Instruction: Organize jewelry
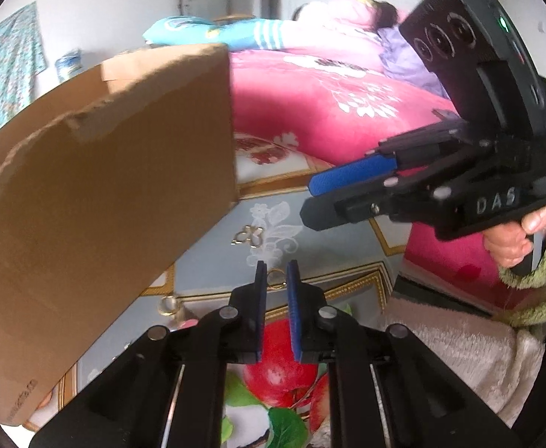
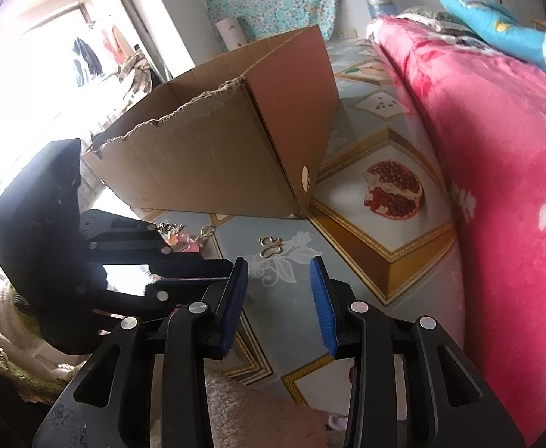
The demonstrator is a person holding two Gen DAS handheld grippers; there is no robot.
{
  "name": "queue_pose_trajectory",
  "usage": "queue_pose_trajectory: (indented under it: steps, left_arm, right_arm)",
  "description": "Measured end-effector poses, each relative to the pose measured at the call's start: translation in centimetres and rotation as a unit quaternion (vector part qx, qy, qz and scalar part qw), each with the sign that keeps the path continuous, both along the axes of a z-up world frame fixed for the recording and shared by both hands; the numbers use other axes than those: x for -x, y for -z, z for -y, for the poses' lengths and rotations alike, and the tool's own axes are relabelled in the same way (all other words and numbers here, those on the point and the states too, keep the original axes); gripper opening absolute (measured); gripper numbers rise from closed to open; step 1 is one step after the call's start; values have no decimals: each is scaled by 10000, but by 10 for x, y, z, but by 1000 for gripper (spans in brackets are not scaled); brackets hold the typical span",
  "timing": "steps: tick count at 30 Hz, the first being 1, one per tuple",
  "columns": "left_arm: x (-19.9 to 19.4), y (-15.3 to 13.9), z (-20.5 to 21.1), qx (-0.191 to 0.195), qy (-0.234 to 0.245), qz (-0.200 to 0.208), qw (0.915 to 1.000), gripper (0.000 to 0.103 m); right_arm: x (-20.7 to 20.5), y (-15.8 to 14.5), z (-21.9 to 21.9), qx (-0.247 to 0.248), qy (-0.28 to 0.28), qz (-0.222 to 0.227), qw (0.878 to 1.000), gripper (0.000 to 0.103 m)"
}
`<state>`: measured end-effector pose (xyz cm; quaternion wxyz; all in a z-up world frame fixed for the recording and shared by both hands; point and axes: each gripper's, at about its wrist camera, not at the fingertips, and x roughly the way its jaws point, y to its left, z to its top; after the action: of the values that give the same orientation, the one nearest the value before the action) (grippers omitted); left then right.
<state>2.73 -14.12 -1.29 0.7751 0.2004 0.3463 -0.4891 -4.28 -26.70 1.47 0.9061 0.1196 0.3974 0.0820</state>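
My left gripper (image 1: 276, 266) points down at a fruit-printed mat (image 1: 332, 257), its blue pads closed to a narrow gap on a small gold ring (image 1: 276, 279) that lies on the mat. A gold butterfly-shaped piece (image 1: 248, 237) lies just beyond it, also seen from the right wrist (image 2: 271, 246). Another gold ring (image 1: 168, 304) sits to the left by the cardboard box (image 1: 105, 186). My right gripper (image 1: 306, 201) hovers at the right, held by a hand (image 1: 512, 239); in its own view the right gripper (image 2: 278, 263) is open and holds nothing.
The cardboard box (image 2: 217, 164) stands open-topped with a torn rim. Pink trinkets (image 2: 185, 240) and a gold loop (image 2: 206, 230) lie at its base. A pink flowered blanket (image 2: 497, 186) walls the right side. A beige fleece (image 1: 459, 343) lies near. A person (image 1: 347, 18) lies behind.
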Motion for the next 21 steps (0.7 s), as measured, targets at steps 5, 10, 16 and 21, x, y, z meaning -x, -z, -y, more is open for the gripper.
queue_pose_trajectory:
  steps: [5,10,16,21]
  left_arm:
    - [-5,-11,-16,182,-376,11,9991,10]
    - [-9,-18,-31,342,-605,-49,9976,10]
    - [-8,-19,-37,408,-640,-73,9971,10]
    - [-10,-19,-40,456,-659,-87,9967,10]
  right_arm:
    - [-13,-1,-15,533,-396,17,9978,35]
    - [-28,6,-23,914,-731,-44,9931,35]
    - [-40,13,-31,1233,-1031,-190,9868,31]
    - [-43,14,-40,1539,-1229,-212,9802,15]
